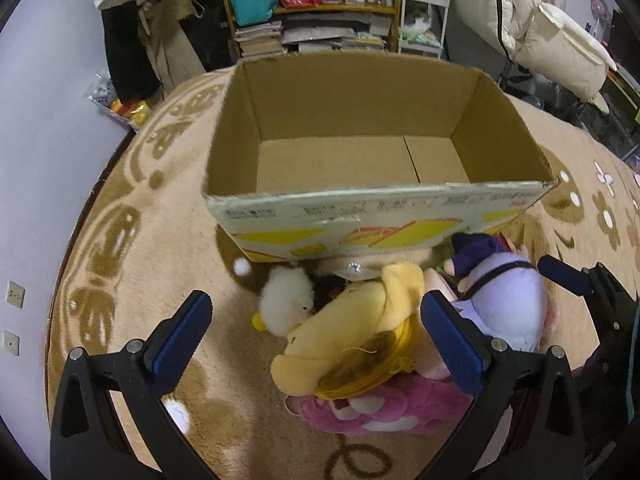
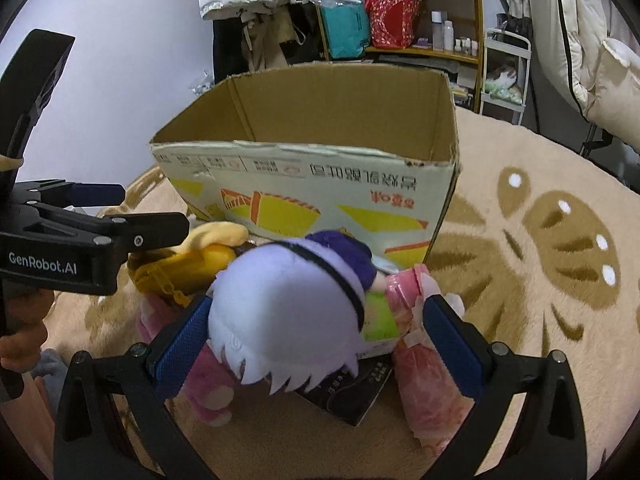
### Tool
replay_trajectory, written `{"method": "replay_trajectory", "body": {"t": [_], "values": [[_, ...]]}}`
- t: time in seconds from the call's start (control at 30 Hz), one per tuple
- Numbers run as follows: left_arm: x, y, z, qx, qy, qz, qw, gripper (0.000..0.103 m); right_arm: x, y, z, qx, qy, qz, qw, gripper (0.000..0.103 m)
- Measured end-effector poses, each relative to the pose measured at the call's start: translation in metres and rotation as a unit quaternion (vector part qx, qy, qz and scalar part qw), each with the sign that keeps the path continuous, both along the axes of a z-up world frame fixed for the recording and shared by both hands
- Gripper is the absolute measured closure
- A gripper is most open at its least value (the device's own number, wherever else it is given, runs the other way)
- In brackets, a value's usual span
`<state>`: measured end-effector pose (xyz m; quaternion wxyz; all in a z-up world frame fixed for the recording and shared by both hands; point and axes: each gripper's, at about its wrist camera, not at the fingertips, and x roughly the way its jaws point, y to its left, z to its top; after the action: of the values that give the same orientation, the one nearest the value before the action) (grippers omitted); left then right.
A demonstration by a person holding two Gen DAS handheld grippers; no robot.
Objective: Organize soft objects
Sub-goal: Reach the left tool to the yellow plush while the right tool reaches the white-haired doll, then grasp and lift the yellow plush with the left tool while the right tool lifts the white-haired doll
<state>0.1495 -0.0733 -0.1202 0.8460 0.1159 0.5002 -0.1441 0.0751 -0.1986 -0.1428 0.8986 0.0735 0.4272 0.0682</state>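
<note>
An open, empty cardboard box (image 1: pixel 360 200) stands on the rug; it also shows in the right wrist view (image 2: pixel 312 196). A pile of plush toys lies in front of it: a yellow plush (image 1: pixel 352 328), a white fluffy plush (image 1: pixel 286 304), a pink plush (image 1: pixel 380 408) and a lilac-haired doll (image 1: pixel 504 300). My left gripper (image 1: pixel 320 332) is open above the yellow plush, touching nothing. My right gripper (image 2: pixel 316 332) is open with the lilac doll's head (image 2: pixel 288 312) between its fingers. A pink-dressed doll (image 2: pixel 424 344) lies beside it.
A beige patterned rug (image 1: pixel 120 264) covers the floor. A dark booklet (image 2: pixel 352 392) lies under the toys. Shelves with bags and books (image 1: pixel 304 4) and a white trolley (image 1: pixel 424 20) stand behind the box. A cream chair (image 1: pixel 560 52) stands at right.
</note>
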Motion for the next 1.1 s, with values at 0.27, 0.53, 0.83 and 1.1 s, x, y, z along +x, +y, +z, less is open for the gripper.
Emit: {"method": "replay_trajectory", "body": {"t": [0.27,0.53,0.83,1.1], "values": [[0.001,-0.007,-0.018,0.008,0.038,-0.013,0.9992,0.0,0.002,0.003,-0.007,0.001,0.01,0.01,1.0,0.003],[-0.001,-0.009,-0.028,0.028,0.043,-0.017,0.9985,0.0,0.002,0.005,-0.003,-0.004,0.006,0.014,1.0,0.01],[-0.006,-0.013,-0.033,0.029,0.048,-0.039,0.9977,0.037,0.006,0.008,0.002,-0.01,-0.006,0.015,1.0,0.019],[-0.008,-0.008,-0.032,0.018,0.047,-0.035,0.9981,0.052,0.006,0.008,0.002,0.006,-0.005,0.013,1.0,0.034]]}}
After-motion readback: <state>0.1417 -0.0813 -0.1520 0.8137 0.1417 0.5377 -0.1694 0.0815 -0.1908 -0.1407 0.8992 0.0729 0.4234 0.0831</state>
